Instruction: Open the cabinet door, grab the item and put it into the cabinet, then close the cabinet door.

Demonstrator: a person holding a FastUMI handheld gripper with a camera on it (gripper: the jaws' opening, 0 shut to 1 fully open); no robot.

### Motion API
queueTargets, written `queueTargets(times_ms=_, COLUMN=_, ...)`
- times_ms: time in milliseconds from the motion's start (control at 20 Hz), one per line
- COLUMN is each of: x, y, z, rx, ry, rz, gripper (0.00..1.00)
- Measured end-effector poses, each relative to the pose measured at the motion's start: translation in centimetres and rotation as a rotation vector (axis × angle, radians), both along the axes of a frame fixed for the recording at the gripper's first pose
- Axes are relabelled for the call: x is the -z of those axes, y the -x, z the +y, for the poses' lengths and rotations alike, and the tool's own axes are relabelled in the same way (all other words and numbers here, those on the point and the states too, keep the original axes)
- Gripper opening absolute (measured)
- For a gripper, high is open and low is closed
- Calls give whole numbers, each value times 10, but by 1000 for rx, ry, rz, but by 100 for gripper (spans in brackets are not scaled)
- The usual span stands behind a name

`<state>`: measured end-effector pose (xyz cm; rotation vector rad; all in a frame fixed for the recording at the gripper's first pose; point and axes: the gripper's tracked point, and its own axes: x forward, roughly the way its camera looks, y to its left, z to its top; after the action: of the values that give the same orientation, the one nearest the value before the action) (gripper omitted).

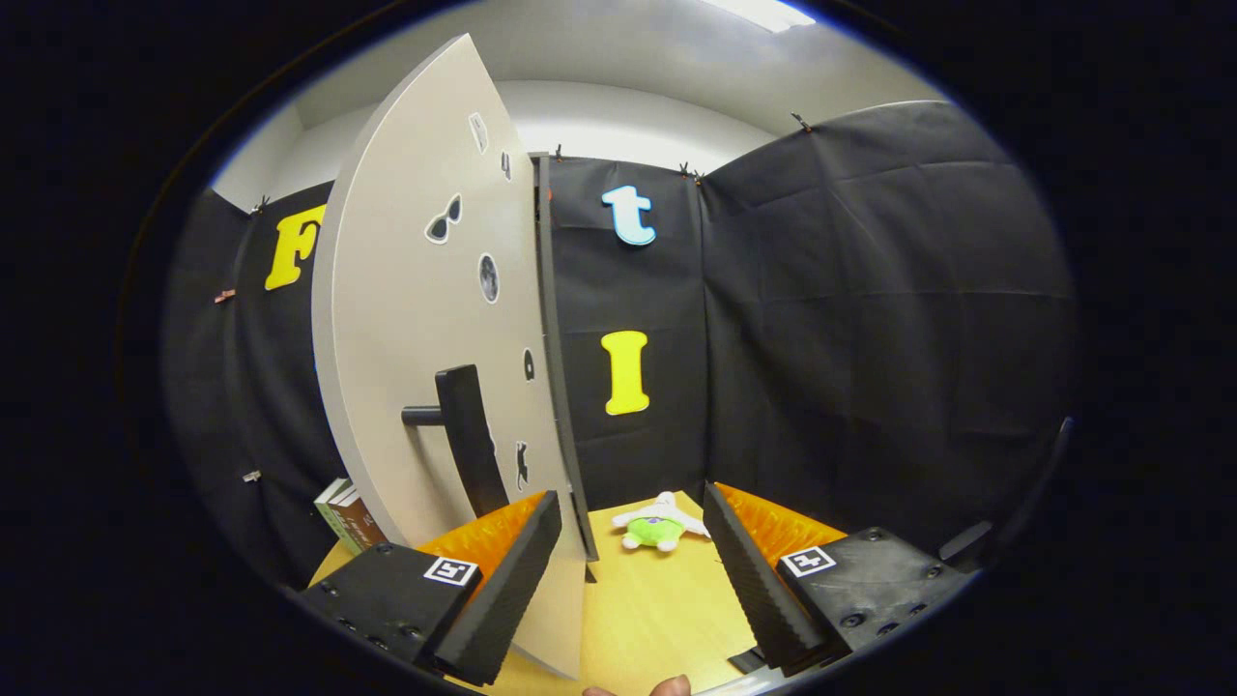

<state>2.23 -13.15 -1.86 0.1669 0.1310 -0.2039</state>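
A: How does the gripper [633,570] sit?

B: It is level and points forward over the wooden table [647,609], toward the black cloth wall of the booth. Its two fingers stand wide apart with nothing between them but bare tabletop. They press on nothing.

A: And the hand that carries it?

B: Just the tip of a finger [667,686] peeks in behind the gripper, low and near the table's close edge. The rest of the hand I cannot make out.

A: Where is the cabinet door?

B: The cabinet door [425,319] is swung open toward the camera, a pale panel standing upright just ahead of the left finger [503,580]. Its lower edge comes down right beside that finger; whether they touch, I cannot tell. A dark bar handle [469,435] juts from its face, above the left finger. Small stickers [445,219] are dotted over the panel.

A: The cabinet itself?

B: Only its dark front edge [556,367] shows, running upright just behind the door. The inside is hidden by the door, so I cannot say what it holds.

A: And the item?

B: A small plush toy [657,524], green with white parts, lies on the table beyond the fingers, between them in line, near the cloth wall and well apart from the cabinet's edge.

A: Anything else?

B: Some books [346,517] stand on the table past the door's far side, beside the left finger.
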Motion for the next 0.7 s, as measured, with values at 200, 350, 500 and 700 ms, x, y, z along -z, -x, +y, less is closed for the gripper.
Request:
queueTargets(times_ms=200, x=0, y=-9, z=48, rx=-85, ry=-10, rz=-4, gripper=98)
queueTargets(times_ms=350, x=1, y=-22, z=94, rx=-168, ry=-27, rz=-14, gripper=98)
queueTargets(times_ms=500, x=5, y=-40, z=135, rx=-245, ry=-36, rz=-16, gripper=98)
queueTargets(times_ms=700, x=5, y=-53, z=174, rx=-327, ry=-7, rz=-9, gripper=98)
